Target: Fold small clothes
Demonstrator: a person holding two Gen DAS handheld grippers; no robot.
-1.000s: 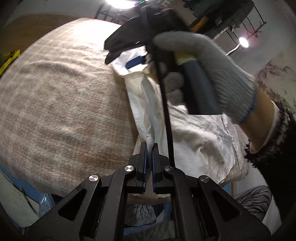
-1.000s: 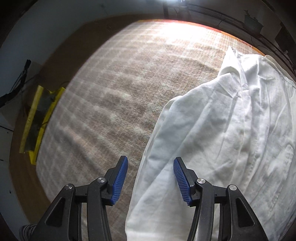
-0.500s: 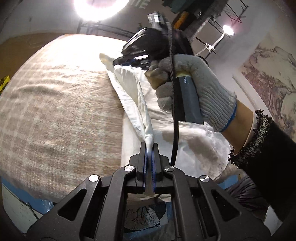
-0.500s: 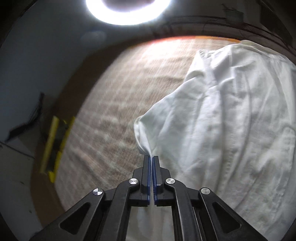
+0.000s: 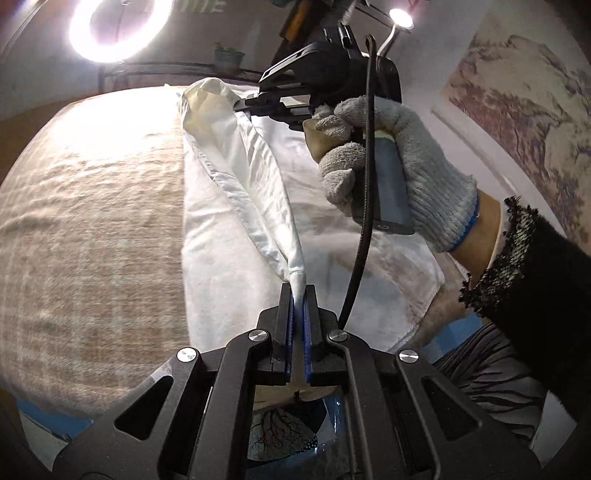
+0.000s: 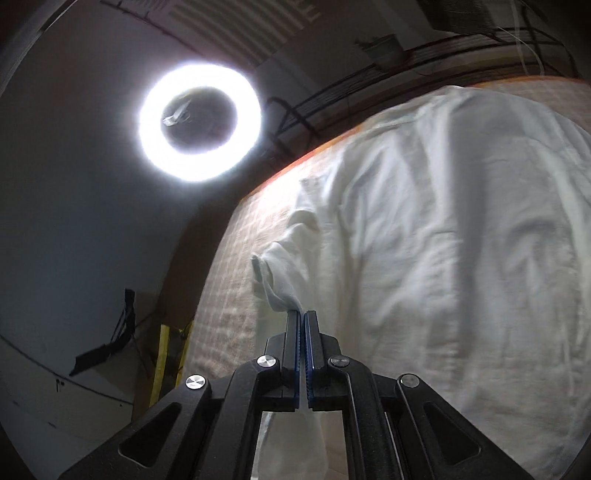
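Note:
A white shirt (image 5: 236, 236) lies on a beige checked blanket (image 5: 92, 221). My left gripper (image 5: 298, 291) is shut on the near end of the shirt's left edge and holds it raised. My right gripper (image 5: 255, 105), held by a grey-gloved hand (image 5: 399, 162), is shut on the far end of the same edge, so the fold hangs stretched between both. In the right wrist view my right gripper (image 6: 303, 317) pinches a bunch of the white shirt (image 6: 443, 258), whose body spreads to the right.
A bright ring light (image 5: 114, 26) stands beyond the blanket's far edge; it also shows in the right wrist view (image 6: 199, 122). A yellow frame (image 6: 162, 354) sits on the floor to the left. A black cable (image 5: 364, 236) hangs from the right gripper.
My right gripper has shut on the shirt's edge. Both grippers have lifted that edge off the blanket, and both views have tilted upward.

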